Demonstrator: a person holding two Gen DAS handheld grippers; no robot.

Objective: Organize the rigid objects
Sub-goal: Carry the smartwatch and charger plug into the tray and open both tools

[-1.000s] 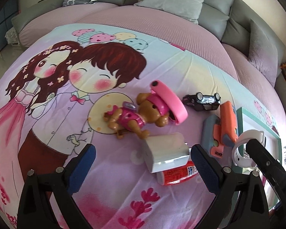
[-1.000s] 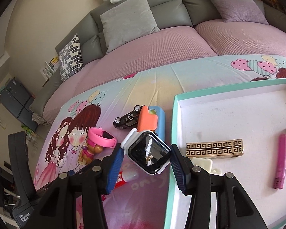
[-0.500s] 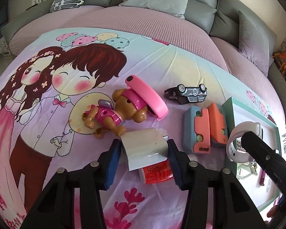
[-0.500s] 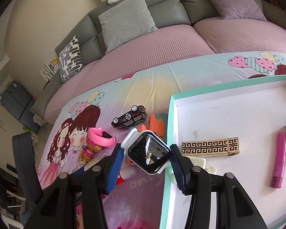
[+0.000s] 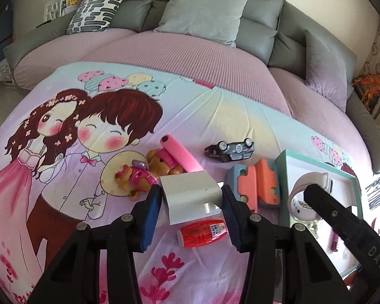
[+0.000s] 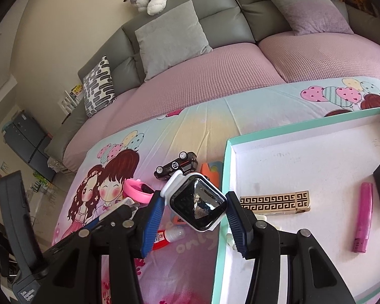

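Toy car (image 5: 230, 149) behind foam blocks (image 5: 255, 186)

Left wrist view: sits behind its own jaws, angled down across the cartoon bedsheet (image 5: 63, 152) toward the grey sofa (image 5: 261, 12), close above the toys. Right wrist view: same downward slant, further right, over the teal tray (image 6: 225, 167). Shared ground: toy car (image 5: 230, 149) (image 6: 177, 168), pink band (image 5: 179, 157) (image 6: 136, 190), tray edge, sofa cushions.

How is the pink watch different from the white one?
The pink watch lies on the bedsheet against a toy dog; the white watch is held up between the right gripper's fingers. The white one's dark screen shows; the pink one shows only its band. Both are wristwatches.
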